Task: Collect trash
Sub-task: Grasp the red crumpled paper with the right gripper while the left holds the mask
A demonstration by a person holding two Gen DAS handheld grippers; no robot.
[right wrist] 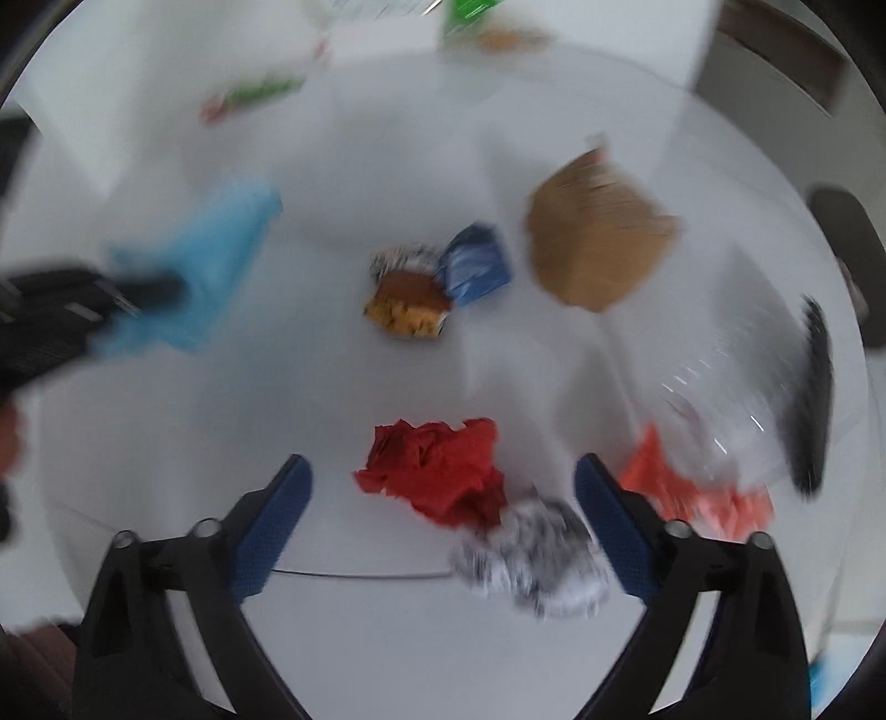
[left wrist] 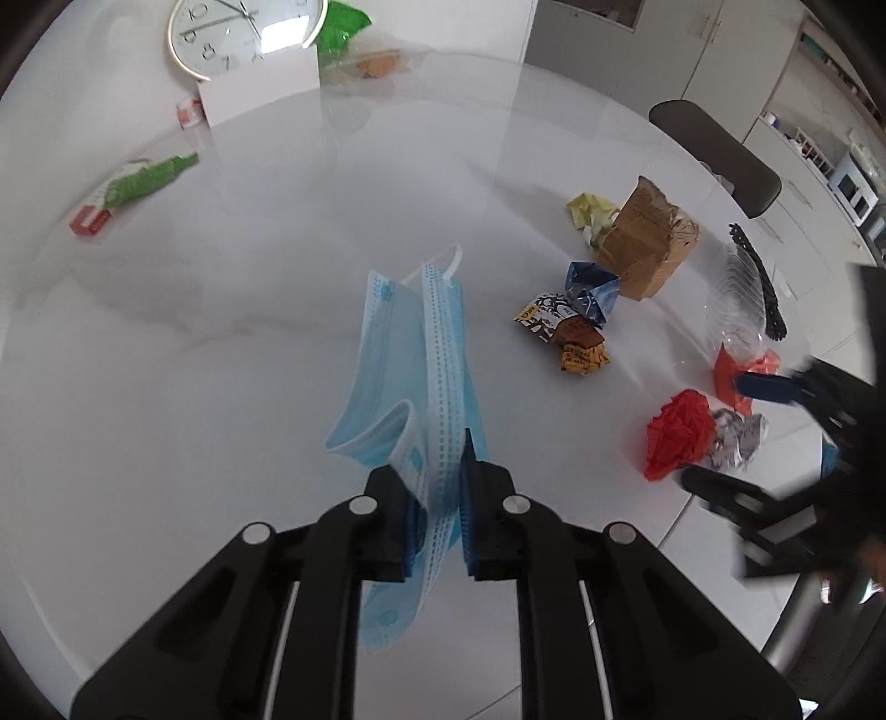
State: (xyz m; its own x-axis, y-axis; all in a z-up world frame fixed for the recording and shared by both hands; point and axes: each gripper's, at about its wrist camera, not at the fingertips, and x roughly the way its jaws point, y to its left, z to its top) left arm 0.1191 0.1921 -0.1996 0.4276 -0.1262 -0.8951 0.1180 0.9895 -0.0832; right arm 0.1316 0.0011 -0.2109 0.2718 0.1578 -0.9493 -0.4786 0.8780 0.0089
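Observation:
My left gripper [left wrist: 437, 487] is shut on a blue face mask [left wrist: 415, 354], which hangs between its pads over the white table [left wrist: 249, 332]. It shows blurred at the left of the right wrist view, with the mask [right wrist: 205, 266]. My right gripper [right wrist: 443, 487] is open, with a crumpled red paper [right wrist: 437, 471] and a black-and-white crumpled wrapper [right wrist: 531, 554] lying between its fingers. The right gripper also shows at the right edge of the left wrist view [left wrist: 736, 426], beside the red paper [left wrist: 678, 435].
A brown cardboard box [left wrist: 648, 238], a blue wrapper [left wrist: 592, 291], an orange-brown wrapper [left wrist: 576, 338], yellow paper [left wrist: 590, 213], a clear bag with a black strip [left wrist: 742, 288] and orange paper [left wrist: 742, 365] lie on the right. A green-red packet [left wrist: 127, 191], a clock [left wrist: 243, 27] and a dark chair back [left wrist: 720, 149] are farther off.

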